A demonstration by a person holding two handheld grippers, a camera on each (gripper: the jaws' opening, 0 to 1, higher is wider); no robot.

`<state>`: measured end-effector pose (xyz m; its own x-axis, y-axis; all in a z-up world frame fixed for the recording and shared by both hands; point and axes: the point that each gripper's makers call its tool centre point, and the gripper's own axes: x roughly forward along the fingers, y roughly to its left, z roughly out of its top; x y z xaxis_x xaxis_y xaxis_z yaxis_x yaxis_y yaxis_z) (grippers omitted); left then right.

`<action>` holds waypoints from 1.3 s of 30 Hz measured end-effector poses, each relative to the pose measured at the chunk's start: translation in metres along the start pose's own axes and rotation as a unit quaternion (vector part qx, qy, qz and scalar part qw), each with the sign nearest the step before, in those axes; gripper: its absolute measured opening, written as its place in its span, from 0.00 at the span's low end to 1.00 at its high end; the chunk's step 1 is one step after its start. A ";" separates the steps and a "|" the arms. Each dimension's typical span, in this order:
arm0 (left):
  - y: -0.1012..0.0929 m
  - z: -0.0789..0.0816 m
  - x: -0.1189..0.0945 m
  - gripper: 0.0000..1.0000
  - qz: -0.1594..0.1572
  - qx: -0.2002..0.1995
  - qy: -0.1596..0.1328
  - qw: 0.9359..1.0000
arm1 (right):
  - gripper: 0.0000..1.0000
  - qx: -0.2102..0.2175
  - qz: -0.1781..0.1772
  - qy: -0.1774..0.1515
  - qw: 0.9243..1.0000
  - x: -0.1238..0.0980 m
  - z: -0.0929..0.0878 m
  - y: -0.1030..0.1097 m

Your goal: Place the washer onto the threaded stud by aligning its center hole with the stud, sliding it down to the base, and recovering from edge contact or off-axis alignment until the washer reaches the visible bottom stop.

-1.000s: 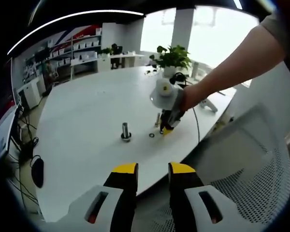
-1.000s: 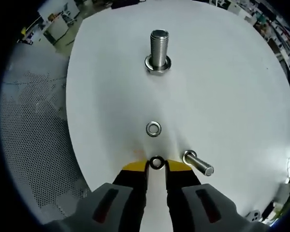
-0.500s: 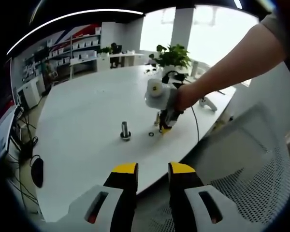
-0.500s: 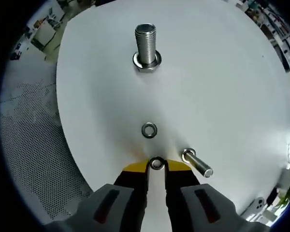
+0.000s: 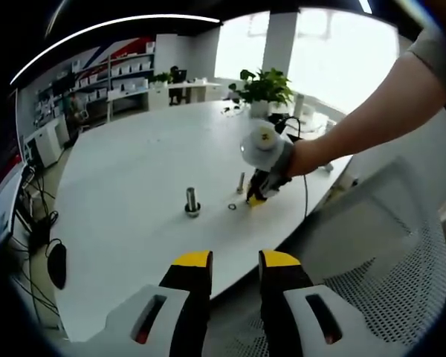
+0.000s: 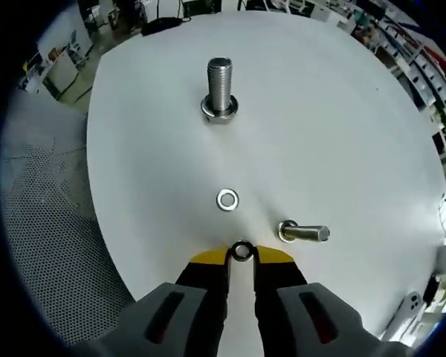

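Bright daylight, strong fisheye bend
Windows (image 5: 334,52) blow out white behind the desk (image 5: 134,171); its top glares with soft faint shadows, edges curve, far shelves (image 5: 97,82) blur

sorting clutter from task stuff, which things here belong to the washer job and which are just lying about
Job: right gripper shut on a washer; upright threaded stud.

Lying about: loose washer, bolt on its side, potted plant, mesh chair.
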<state>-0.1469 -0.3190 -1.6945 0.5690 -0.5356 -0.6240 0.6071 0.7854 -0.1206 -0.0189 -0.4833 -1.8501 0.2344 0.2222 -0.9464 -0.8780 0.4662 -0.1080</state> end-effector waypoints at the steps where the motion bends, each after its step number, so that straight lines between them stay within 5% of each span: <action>1: 0.000 0.000 0.000 0.22 0.000 0.000 0.000 1.000 | 0.14 -0.001 0.000 -0.002 1.000 0.000 0.000 0.001; 17: 0.000 0.001 -0.001 0.22 0.002 0.000 -0.004 1.000 | 0.13 0.081 -0.007 -0.007 0.997 -0.017 -0.014 -0.028; 34: -0.001 0.004 -0.001 0.22 -0.002 0.005 -0.010 1.000 | 0.14 0.058 -0.054 -0.097 0.992 -0.058 0.027 -0.045; 39: -0.002 0.004 -0.001 0.22 -0.002 0.006 -0.011 1.000 | 0.14 0.022 -0.062 -0.091 0.994 -0.057 0.032 -0.043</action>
<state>-0.1465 -0.3206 -1.6904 0.5786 -0.5463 -0.6057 0.6162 0.7793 -0.1143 0.0186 -0.4887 -1.7817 0.4144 0.3105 -0.8555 -0.8194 0.5363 -0.2023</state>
